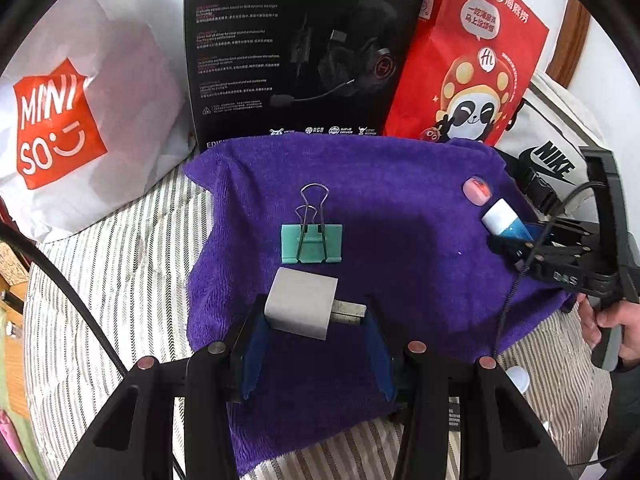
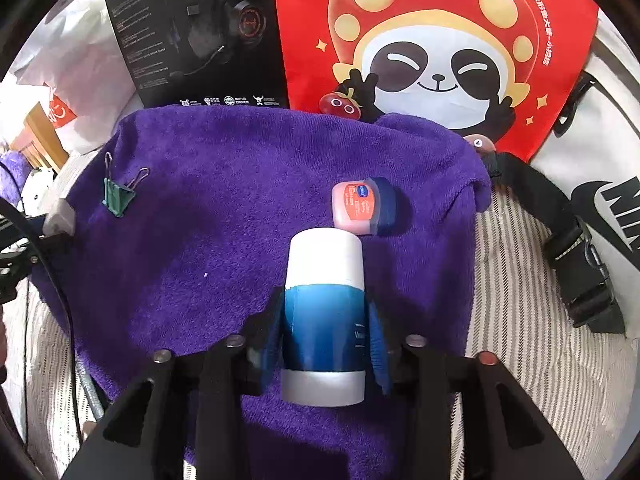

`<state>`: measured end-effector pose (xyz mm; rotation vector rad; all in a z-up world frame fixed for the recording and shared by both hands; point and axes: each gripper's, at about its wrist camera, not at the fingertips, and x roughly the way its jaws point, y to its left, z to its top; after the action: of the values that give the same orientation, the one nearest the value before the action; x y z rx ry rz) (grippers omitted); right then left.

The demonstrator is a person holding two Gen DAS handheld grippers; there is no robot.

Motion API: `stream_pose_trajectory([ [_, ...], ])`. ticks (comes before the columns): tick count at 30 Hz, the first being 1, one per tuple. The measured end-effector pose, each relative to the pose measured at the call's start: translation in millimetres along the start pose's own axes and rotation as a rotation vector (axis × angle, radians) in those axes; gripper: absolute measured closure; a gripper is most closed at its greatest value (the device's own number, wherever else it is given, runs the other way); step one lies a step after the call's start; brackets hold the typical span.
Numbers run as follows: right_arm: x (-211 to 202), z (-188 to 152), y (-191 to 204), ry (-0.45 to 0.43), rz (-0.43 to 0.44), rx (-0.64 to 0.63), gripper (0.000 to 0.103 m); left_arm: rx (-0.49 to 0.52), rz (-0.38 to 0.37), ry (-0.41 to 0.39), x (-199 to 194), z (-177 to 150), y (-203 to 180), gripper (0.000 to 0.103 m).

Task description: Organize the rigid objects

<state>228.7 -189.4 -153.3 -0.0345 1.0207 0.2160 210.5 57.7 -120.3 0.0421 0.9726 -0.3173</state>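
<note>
Where the work sits: a purple towel (image 1: 400,184) on striped bedding (image 1: 120,260), filling the middle of both views.
Left gripper (image 1: 314,310): closed on a white wall charger (image 1: 302,306) at lower centre of the left view; one blue pad meets the cube, the other meets the metal prongs.
Right gripper (image 2: 325,304): jaws apart around a blue-and-white tube (image 2: 324,320) at lower centre of the right view. The tube lies lengthwise between the pads, a sliver of gap shows at the right-hand pad, and the white cap points up-frame.
Pink jar (image 2: 362,208): on its side, just above the tube's cap and almost touching it.
Green binder clip (image 1: 312,240): on the towel, just above the charger.
Backdrop, top of frame: white Miniso bag (image 1: 80,100), black headset box (image 1: 300,40), red panda bag (image 1: 472,60), white Nike bag (image 1: 552,152).
Person: a hand (image 1: 612,320) on the right tool's handle, at the right edge of the left view.
</note>
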Motion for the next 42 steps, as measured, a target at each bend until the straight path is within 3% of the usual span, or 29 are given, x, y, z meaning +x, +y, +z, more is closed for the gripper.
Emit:
stream_pose_trajectory([
  [2, -1, -2, 1, 0.006, 0.023, 0.007, 0.036, -0.003, -0.005, 0.002, 4, 1, 1, 0.059],
  [8, -11, -13, 8, -0.005, -0.04, -0.012, 0.036, 0.008, 0.005, 0.021, 17, 4, 0, 0.059],
  [14, -37, -26, -3, -0.029, -0.003, 0.052, 0.036, 0.023, 0.022, 0.025, 26, 7, -8, 0.059],
  [18, -52, -36, -6, -0.041, 0.009, 0.069, 0.036, 0.089, 0.088, 0.033, 32, 5, -20, 0.059],
  [25, -78, -53, -6, -0.057, 0.012, 0.09, 0.036, 0.087, 0.09, 0.036, 34, 5, -20, 0.059],
  [27, -86, -59, -6, -0.06, 0.021, 0.098, 0.036, 0.086, 0.082, 0.044, 34, 5, -20, 0.057],
  [29, -95, -67, -6, -0.064, 0.02, 0.103, 0.036, 0.096, 0.064, 0.056, 34, 3, -23, 0.046],
  [31, -101, -73, -6, -0.066, 0.027, 0.107, 0.036, 0.114, 0.073, 0.06, 33, -2, -28, 0.042],
  [42, -131, -111, -9, -0.067, 0.037, 0.147, 0.036, -0.026, 0.044, 0.016, -18, -27, -25, 0.043],
])
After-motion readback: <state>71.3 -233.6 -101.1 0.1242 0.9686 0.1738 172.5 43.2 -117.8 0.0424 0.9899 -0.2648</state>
